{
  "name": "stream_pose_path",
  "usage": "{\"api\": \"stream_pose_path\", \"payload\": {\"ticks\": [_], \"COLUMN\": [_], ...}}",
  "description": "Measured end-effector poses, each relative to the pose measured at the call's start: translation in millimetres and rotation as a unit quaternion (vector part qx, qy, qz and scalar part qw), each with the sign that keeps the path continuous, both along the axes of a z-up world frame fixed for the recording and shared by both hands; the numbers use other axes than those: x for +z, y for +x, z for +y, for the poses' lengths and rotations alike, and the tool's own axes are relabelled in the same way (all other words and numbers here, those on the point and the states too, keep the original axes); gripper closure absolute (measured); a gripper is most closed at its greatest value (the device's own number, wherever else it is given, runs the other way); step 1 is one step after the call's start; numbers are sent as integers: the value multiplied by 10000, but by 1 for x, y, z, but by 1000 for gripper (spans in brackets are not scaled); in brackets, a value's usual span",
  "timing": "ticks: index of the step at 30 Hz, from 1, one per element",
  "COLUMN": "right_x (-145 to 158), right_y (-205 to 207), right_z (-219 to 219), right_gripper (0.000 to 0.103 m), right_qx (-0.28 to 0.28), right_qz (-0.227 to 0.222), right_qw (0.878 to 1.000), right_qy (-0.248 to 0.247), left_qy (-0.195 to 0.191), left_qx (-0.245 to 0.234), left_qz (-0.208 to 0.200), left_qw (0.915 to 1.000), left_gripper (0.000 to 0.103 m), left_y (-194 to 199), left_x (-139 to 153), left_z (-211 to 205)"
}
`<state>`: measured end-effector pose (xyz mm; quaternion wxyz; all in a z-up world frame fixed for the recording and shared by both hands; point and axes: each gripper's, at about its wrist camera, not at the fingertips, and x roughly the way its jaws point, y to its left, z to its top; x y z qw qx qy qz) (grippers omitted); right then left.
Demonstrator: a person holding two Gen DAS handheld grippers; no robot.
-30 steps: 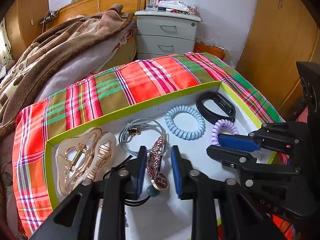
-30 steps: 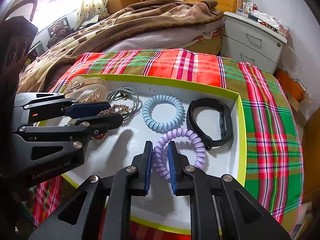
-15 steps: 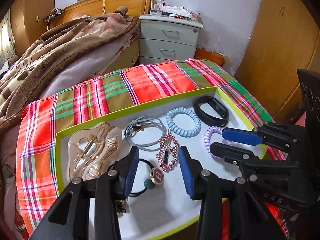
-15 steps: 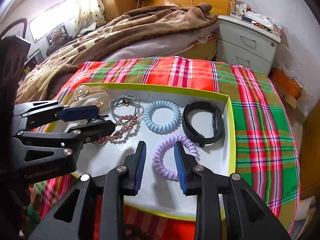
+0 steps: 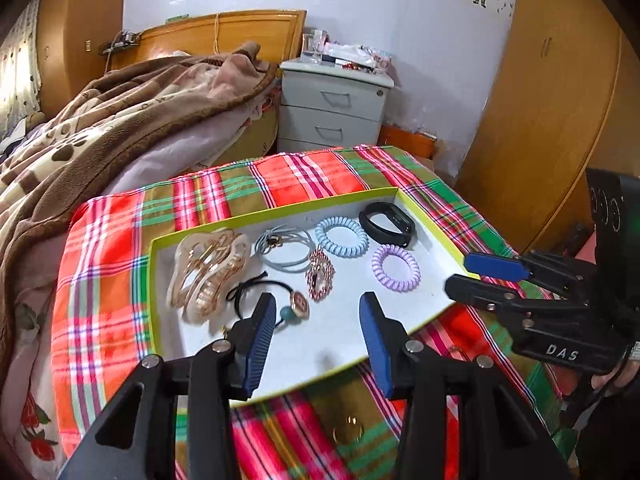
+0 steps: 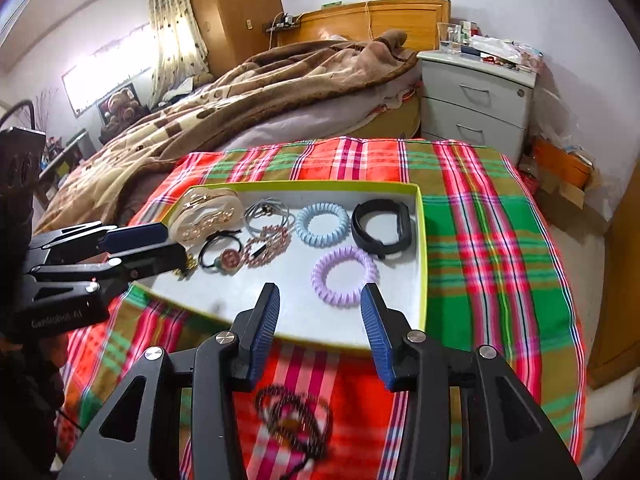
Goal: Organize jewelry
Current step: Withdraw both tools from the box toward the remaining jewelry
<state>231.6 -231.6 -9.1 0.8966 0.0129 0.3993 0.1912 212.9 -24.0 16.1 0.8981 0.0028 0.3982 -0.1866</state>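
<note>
Both grippers, left gripper (image 5: 318, 338) and right gripper (image 6: 320, 330), had backed off the tray (image 6: 420, 240), jaws opening, empty; purple coil (image 6: 345, 276) lay inside. Beaded bracelet (image 6: 294, 420) outside risked being overlooked.

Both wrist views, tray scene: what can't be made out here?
- Dark beaded piece on the plaid cloth, right wrist view: motion-blurred; type unclear.
- Small gold item at the tray edge, right wrist view: partly behind the left gripper.
- Round shape on the cloth, left wrist view: blurred.
- Nightstand clutter, left wrist view: too small.
</note>
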Motion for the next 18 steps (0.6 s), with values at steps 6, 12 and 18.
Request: {"api": "stream_pose_path", "payload": {"ticks": [6, 12, 18], "right_x": [-12, -38, -49], "right_y": [-26, -38, -39], "right_z": [-16, -20, -12], "right_gripper": [60, 60, 60], "right_qx": [-169, -326, -404], "right_qz": [186, 580, 676], "right_qw": [9996, 9977, 9969], "right_qy": [85, 144, -35], "left_qy": [-161, -267, -296], "left_qx": [145, 228, 360], "left_qz": [7, 164, 310], "left_qw": [9998, 9992, 9984], "left_gripper": [58, 58, 58], "left_y": [-23, -42, -56], "left_x": [-1, -16, -28], "left_z": [13, 23, 33]}}
